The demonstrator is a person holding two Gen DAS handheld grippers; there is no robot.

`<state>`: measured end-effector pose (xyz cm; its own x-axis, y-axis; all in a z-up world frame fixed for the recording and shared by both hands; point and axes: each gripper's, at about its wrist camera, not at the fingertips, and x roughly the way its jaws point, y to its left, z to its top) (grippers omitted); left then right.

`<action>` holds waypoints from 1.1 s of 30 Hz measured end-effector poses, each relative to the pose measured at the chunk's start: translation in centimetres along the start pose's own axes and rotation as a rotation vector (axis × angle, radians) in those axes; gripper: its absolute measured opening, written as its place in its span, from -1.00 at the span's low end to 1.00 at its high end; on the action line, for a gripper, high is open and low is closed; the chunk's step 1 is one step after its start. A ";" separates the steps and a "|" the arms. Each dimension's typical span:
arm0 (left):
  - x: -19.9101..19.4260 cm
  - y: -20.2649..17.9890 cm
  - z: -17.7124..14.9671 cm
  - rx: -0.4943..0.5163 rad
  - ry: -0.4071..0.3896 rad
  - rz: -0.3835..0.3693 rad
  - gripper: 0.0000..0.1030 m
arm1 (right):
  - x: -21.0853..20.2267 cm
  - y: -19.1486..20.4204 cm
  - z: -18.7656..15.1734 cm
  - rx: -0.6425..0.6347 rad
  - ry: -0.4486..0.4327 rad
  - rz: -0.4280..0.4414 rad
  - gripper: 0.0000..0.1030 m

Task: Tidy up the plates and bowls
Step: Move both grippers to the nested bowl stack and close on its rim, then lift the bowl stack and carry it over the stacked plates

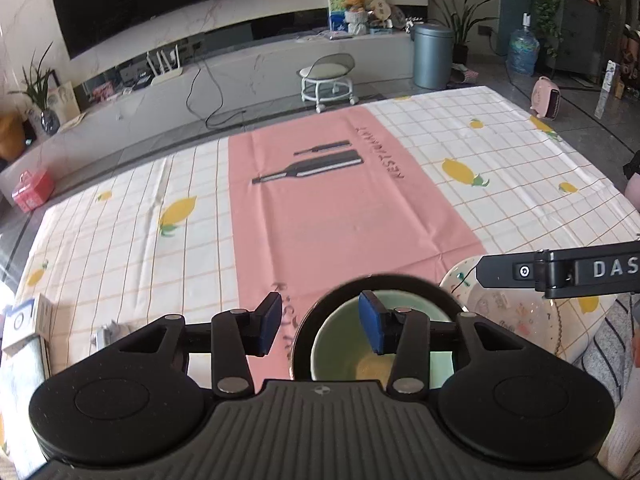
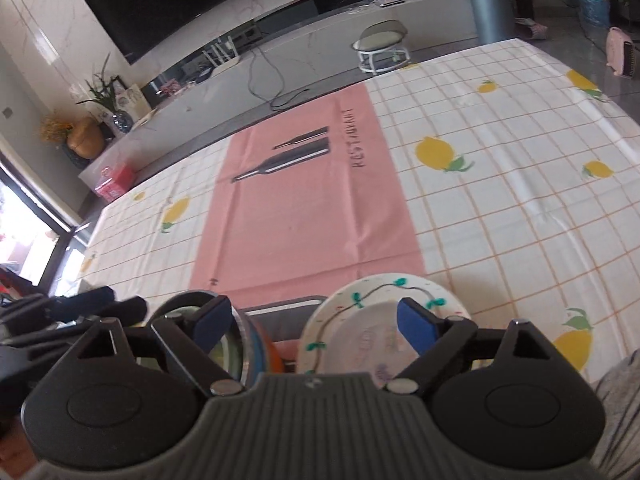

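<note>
A dark-rimmed bowl with a pale green inside stands at the near edge of the pink mat. My left gripper is open and straddles its left rim, one blue pad over the inside and the other outside, neither touching. To its right lies a white plate with small coloured prints. In the right wrist view my right gripper is open wide above this plate, which has a green garland border, and holds nothing. The bowl sits left of it, with blue and orange rims beside it.
A lemon-print checked tablecloth covers the table. A small white box lies at the left near edge. A striped sleeve is at the right. A stool and a grey bin stand on the floor beyond.
</note>
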<state>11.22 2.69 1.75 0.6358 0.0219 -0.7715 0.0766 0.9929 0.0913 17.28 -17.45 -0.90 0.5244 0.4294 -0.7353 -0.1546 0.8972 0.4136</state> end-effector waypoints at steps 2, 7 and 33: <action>1.1 1.2 -0.8 -0.054 0.052 -0.002 0.01 | 0.7 1.1 -0.3 -0.015 0.037 0.034 0.70; 2.4 3.7 -2.4 -0.160 0.102 -0.072 0.03 | 2.6 2.9 -1.6 -0.054 0.123 0.037 0.39; 4.9 8.6 -5.9 -0.429 0.163 -0.234 0.06 | 8.2 6.8 -4.7 -0.140 0.263 0.036 0.11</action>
<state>10.43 12.07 -4.92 0.5088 -0.2225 -0.8317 -0.1415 0.9313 -0.3357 16.59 -7.37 -6.65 0.2849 0.4566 -0.8428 -0.2923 0.8788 0.3773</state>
